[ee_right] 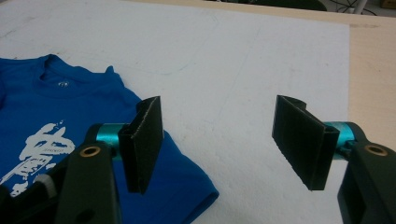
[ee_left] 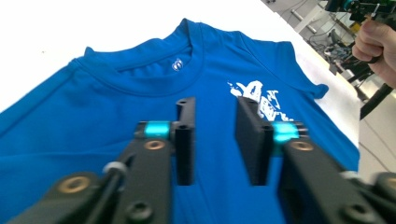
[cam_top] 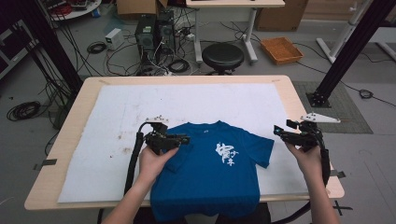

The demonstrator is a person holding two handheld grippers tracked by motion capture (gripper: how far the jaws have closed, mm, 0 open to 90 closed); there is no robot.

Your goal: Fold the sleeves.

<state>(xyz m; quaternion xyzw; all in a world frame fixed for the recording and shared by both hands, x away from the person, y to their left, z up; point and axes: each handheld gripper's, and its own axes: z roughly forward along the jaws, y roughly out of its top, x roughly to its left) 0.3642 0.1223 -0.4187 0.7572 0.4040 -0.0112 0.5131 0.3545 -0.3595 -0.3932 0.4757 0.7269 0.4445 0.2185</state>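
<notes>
A blue T-shirt [cam_top: 210,172] with a white print [cam_top: 225,153] lies front up on the white mat [cam_top: 187,100], collar toward the far side, and its hem hangs over the table's near edge. My left gripper [cam_top: 187,138] hovers over the shirt's left shoulder, pointing right. Its jaws stand apart above the blue T-shirt [ee_left: 116,107] in the left gripper view, where the left gripper [ee_left: 215,105] holds nothing. My right gripper [cam_top: 279,132] is held off the shirt's right sleeve, pointing left. The right gripper [ee_right: 219,116] is wide open over bare mat, with the sleeve [ee_right: 187,186] by one jaw.
The wooden table [cam_top: 79,107] reaches past the mat on all sides. On the floor behind it stand a black stool [cam_top: 222,56], computer towers [cam_top: 154,30] with loose cables and an orange tray [cam_top: 281,50]. A black frame post [cam_top: 345,51] rises at the right.
</notes>
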